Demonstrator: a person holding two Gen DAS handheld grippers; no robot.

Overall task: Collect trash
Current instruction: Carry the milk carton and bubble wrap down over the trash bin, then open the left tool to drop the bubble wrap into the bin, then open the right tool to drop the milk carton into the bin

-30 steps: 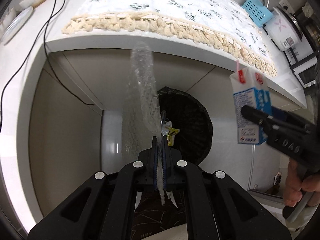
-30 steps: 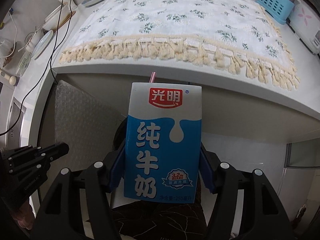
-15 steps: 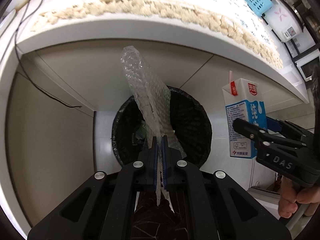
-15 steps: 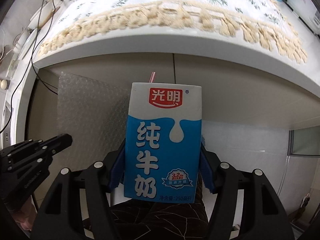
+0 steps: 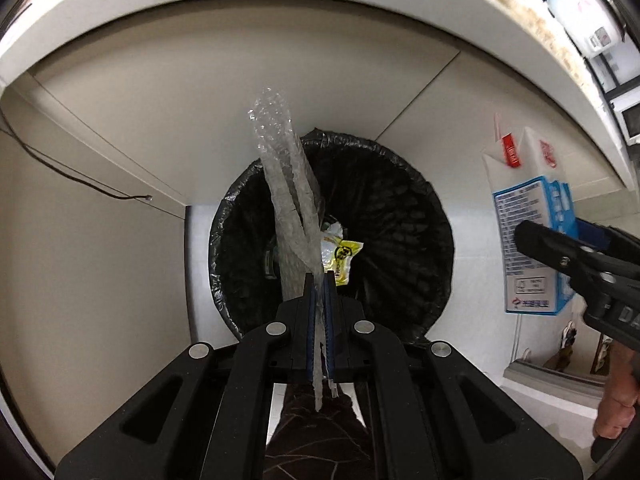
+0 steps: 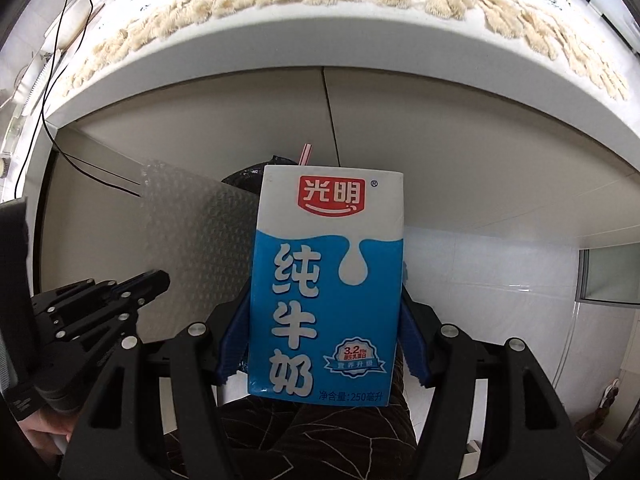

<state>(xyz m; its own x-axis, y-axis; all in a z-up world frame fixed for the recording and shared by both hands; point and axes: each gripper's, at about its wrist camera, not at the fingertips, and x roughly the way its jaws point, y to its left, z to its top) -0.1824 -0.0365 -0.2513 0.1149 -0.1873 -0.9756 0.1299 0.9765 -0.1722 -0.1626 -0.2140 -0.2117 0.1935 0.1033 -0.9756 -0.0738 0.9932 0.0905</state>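
Our left gripper (image 5: 319,280) is pinched tight on limp, feather-light bubble wrap (image 5: 286,184) above the black-lined bin (image 5: 400,208) — edge grip suffices. Our right gripper (image 6: 326,320) clamps the milk carton (image 6: 326,280) by its flat sides — crushable, probably light.

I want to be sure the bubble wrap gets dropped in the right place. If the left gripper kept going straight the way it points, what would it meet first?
The left gripper, shut on the bubble wrap, points into the open mouth of the black-lined trash bin. It would likely meet the trash inside first, around the yellow wrapper, though depth is unclear.
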